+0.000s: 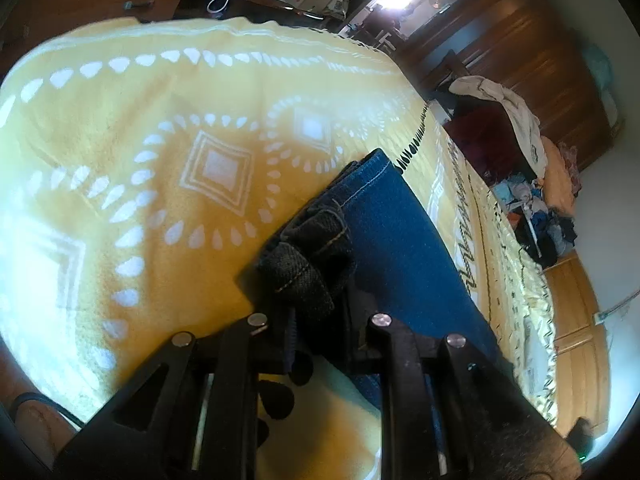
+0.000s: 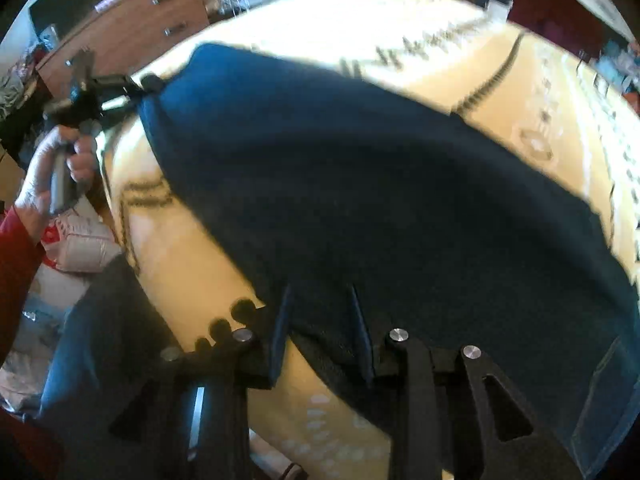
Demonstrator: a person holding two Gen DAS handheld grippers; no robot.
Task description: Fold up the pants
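Note:
Blue jeans (image 1: 392, 232) lie on a yellow blanket (image 1: 160, 152) with a white pattern, spread over a bed. My left gripper (image 1: 320, 304) is shut on a bunched dark end of the jeans, which hides its fingertips. The right wrist view is blurred. In it the jeans (image 2: 360, 180) stretch from the left gripper (image 2: 140, 86) at the far upper left to my right gripper (image 2: 322, 332). The right gripper's blue-padded fingers (image 2: 280, 332) stand apart, with the near denim edge lying between them and not pinched.
A person's hand (image 2: 60, 168) in a red sleeve holds the left gripper, with a blue trouser leg (image 2: 100, 340) at the bed's side. Wooden drawers (image 2: 132, 28) stand behind. A heap of clothes (image 1: 536, 216) and a dark wardrobe (image 1: 520, 60) are beyond the bed's right edge.

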